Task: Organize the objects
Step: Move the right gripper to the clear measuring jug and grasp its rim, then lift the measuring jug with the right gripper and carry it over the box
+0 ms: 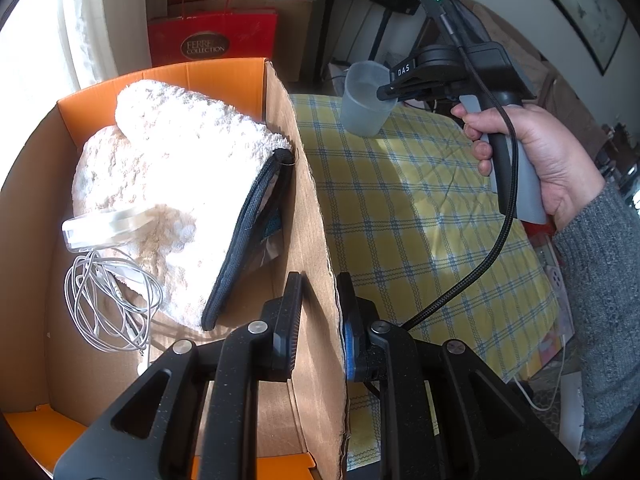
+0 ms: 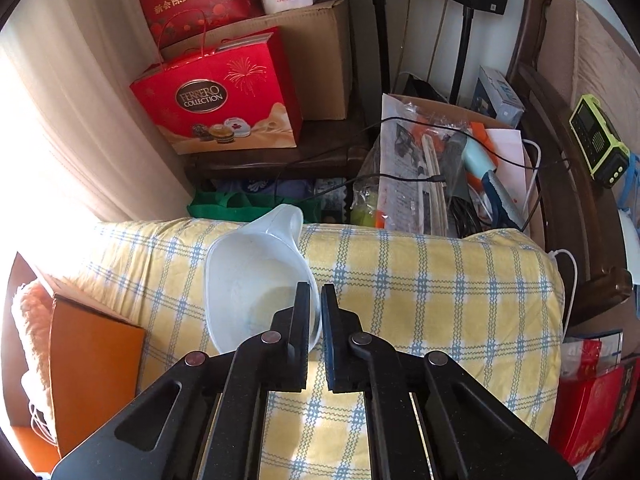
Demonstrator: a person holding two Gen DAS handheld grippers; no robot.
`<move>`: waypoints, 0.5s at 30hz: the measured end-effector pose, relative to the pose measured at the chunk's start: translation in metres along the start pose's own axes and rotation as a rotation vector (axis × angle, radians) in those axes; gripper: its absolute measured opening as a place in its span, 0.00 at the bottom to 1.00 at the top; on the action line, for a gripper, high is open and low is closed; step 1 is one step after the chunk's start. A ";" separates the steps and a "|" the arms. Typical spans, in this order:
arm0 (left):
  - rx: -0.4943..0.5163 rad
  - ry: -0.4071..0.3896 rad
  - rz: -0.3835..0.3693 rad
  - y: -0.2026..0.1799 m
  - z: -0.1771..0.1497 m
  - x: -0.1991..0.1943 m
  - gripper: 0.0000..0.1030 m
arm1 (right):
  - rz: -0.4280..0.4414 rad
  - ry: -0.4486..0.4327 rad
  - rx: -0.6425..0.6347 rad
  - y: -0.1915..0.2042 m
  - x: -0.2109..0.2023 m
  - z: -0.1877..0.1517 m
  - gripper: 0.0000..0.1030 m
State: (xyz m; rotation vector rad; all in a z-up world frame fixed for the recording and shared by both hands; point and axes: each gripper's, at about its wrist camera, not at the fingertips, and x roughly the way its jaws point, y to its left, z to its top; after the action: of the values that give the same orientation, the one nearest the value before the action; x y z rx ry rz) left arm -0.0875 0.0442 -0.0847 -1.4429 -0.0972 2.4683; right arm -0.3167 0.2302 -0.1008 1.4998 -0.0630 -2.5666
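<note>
My left gripper (image 1: 320, 312) straddles the right wall of an open cardboard box (image 1: 316, 240), one finger inside and one outside, shut on the wall. In the box lie a fluffy white towel (image 1: 176, 168), a black pouch (image 1: 248, 232), a clear plastic piece (image 1: 104, 228) and a coiled white cable (image 1: 108, 304). My right gripper (image 2: 319, 312) is shut on the rim of a translucent white cup (image 2: 256, 276) and holds it above the yellow plaid cloth (image 2: 440, 288). The cup also shows in the left wrist view (image 1: 366, 100), held in the air to the right of the box, with the right gripper (image 1: 390, 90) on it.
The box's orange corner (image 2: 96, 352) shows at the left of the right wrist view. Behind the table stand a red Ferrero bag (image 2: 216, 96), cardboard boxes (image 2: 316, 52) and a cluttered bin of tools and papers (image 2: 452, 168). A green radio (image 2: 596, 144) sits at the right.
</note>
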 end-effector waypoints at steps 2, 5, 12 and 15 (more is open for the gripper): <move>0.000 0.000 0.000 0.001 0.000 0.000 0.15 | 0.011 -0.008 -0.007 0.001 -0.006 -0.002 0.04; -0.002 0.000 -0.002 0.001 0.000 0.000 0.15 | 0.023 -0.023 -0.013 0.003 -0.020 -0.005 0.04; -0.004 -0.002 0.002 -0.001 -0.003 -0.002 0.15 | 0.090 -0.075 -0.078 0.025 -0.068 -0.005 0.04; -0.003 -0.005 0.008 -0.002 -0.004 -0.002 0.15 | 0.154 -0.092 -0.115 0.043 -0.091 -0.005 0.04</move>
State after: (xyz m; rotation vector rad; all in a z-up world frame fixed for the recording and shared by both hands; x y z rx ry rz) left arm -0.0822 0.0452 -0.0843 -1.4409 -0.0965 2.4793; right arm -0.2634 0.2035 -0.0200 1.2834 -0.0400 -2.4706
